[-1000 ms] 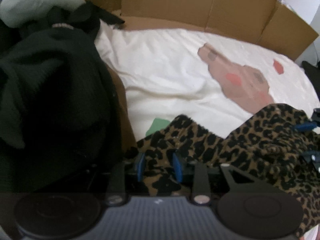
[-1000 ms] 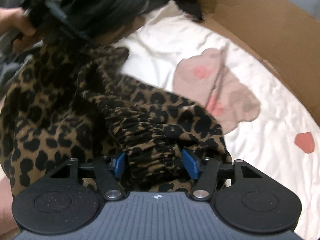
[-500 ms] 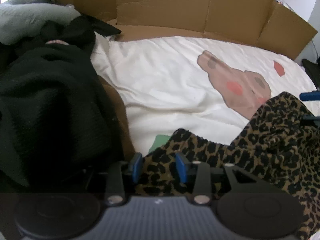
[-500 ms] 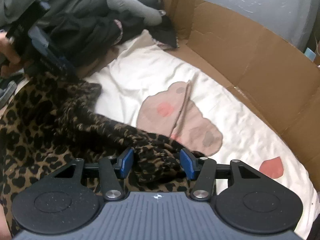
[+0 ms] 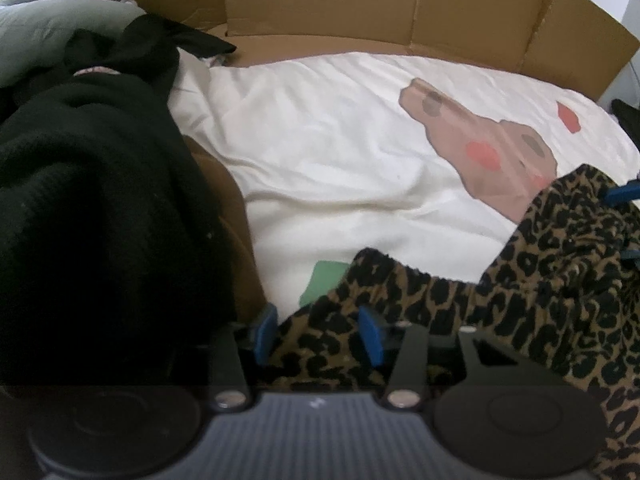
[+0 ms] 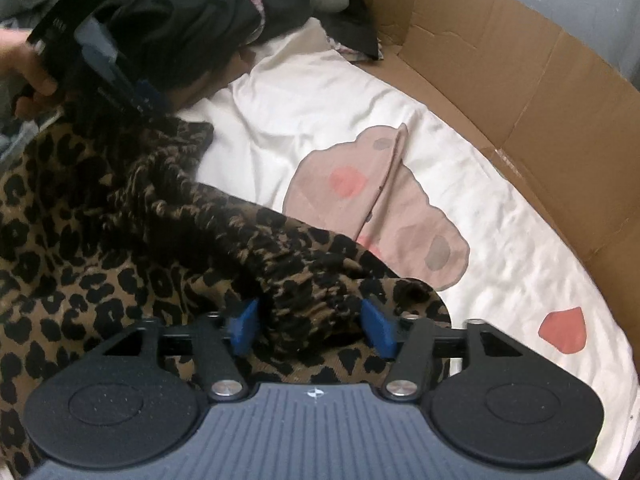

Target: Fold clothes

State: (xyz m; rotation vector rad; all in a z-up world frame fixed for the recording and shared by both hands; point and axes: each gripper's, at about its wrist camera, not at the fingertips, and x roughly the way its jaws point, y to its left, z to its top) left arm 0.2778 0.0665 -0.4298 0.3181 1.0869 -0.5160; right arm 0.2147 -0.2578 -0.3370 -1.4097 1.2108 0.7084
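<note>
Over the white cotton bedsheet (image 6: 500, 264) printed with a pinkish-brown animal shape, a crumpled leopard-print fabric garment (image 6: 132, 248) with a gathered elastic edge is held up at two points and sags between them, partly resting on the sheet. Left tongs (image 5: 318, 334) have their blue pads part-way apart with the garment's gathered edge bunched between them; right tongs (image 6: 310, 326) likewise stand part-open around a thick wad of the same cloth. Whether either pair truly pinches the cloth or merely straddles it, I cannot tell. A heap of black knitted clothing (image 5: 92, 216) lies to the left, and a brown cardboard wall (image 6: 520, 80) rims the far side of the bed.

My reading is that the garment is being spread or positioned, since it shows no neat fold. Next, the cloth likely needs drawing taut between the two holds and laying flat on the bare sheet, clear of the black heap, so that an edge can be brought over squarely.
</note>
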